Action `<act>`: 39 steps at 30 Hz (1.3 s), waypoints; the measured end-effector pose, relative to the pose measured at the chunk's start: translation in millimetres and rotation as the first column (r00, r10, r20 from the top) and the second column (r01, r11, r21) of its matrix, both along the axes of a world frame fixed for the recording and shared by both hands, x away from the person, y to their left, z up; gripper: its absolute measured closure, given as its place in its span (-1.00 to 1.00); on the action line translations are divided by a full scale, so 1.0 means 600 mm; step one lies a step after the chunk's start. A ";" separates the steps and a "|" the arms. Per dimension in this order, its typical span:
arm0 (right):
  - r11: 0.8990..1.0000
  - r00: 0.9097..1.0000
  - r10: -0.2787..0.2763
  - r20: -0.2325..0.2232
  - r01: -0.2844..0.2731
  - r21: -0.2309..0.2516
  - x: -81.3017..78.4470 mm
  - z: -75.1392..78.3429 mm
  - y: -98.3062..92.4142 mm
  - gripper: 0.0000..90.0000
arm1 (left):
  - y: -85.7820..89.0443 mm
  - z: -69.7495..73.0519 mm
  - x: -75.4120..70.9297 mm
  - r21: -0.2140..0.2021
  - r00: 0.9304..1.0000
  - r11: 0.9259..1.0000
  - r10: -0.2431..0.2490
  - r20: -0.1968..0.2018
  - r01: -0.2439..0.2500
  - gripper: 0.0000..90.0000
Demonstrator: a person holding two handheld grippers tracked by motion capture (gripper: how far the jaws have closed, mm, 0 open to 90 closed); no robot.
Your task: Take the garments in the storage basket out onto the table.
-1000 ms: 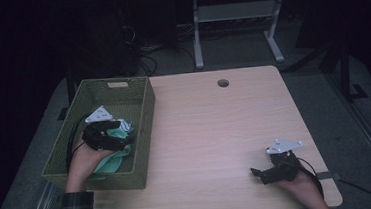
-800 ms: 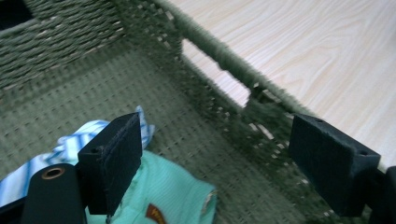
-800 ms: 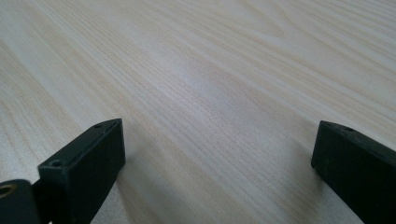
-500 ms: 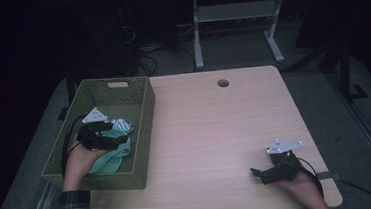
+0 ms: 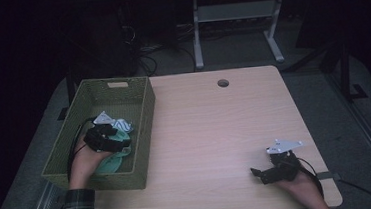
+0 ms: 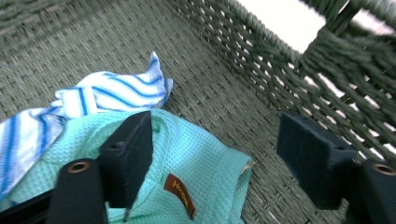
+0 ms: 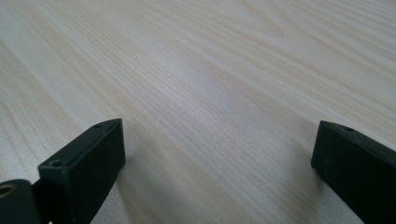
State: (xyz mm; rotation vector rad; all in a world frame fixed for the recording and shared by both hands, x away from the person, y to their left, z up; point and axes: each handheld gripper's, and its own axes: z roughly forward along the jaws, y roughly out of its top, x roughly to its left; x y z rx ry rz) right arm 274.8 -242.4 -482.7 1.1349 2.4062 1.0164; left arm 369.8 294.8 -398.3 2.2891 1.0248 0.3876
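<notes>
A green woven basket (image 5: 143, 119) stands on the left part of the table. In it lie a mint green cloth (image 5: 109, 163) with a small brown label and a blue-and-white striped cloth (image 5: 120, 123). My left gripper (image 5: 106, 136) reaches down into the basket, low over the green cloth (image 6: 196, 158). Its jaws have just been closing and still stand apart: one pad rests on the cloth, the other hangs over the basket floor near the wall (image 6: 261, 56). The striped cloth (image 6: 116, 91) lies just beyond. My right gripper (image 5: 256, 173) rests open on the bare tabletop (image 7: 210, 56).
The light wooden table (image 5: 215, 127) has a round cable hole (image 5: 223, 83) near its far edge. A white metal stand (image 5: 236, 15) is on the dark floor beyond the table.
My left hand has sunk lower into the basket, down onto the green cloth. The right hand has stayed where it was.
</notes>
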 end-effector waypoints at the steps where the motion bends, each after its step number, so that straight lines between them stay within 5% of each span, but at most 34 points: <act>1: 1.000 1.000 0.000 0.001 0.000 0.000 0.000 0.000 0.000 -0.94 | 0.000 -0.001 0.001 0.008 1.000 1.000 -0.005 -0.008 0.005 -0.31; 8: 1.000 1.000 0.000 0.000 0.000 0.000 0.000 0.000 0.000 -0.94 | -0.009 -0.015 0.005 0.068 0.997 0.997 -0.016 -0.069 0.021 -0.23; 28: 1.000 1.000 -0.001 0.001 0.001 0.000 0.000 0.000 0.000 -0.94 | -0.020 -0.042 0.014 0.147 0.982 0.989 -0.003 -0.191 0.032 -0.21; 32: 1.000 1.000 0.000 0.003 0.000 0.000 0.000 0.000 0.000 -0.94 | -0.021 -0.048 0.016 0.194 0.977 0.980 0.005 -0.211 0.037 -0.21; 39: 1.000 1.000 0.000 0.003 0.000 -0.001 0.000 0.000 0.000 -0.94 | -0.020 -0.048 0.017 0.217 0.975 0.976 0.025 -0.223 0.024 0.17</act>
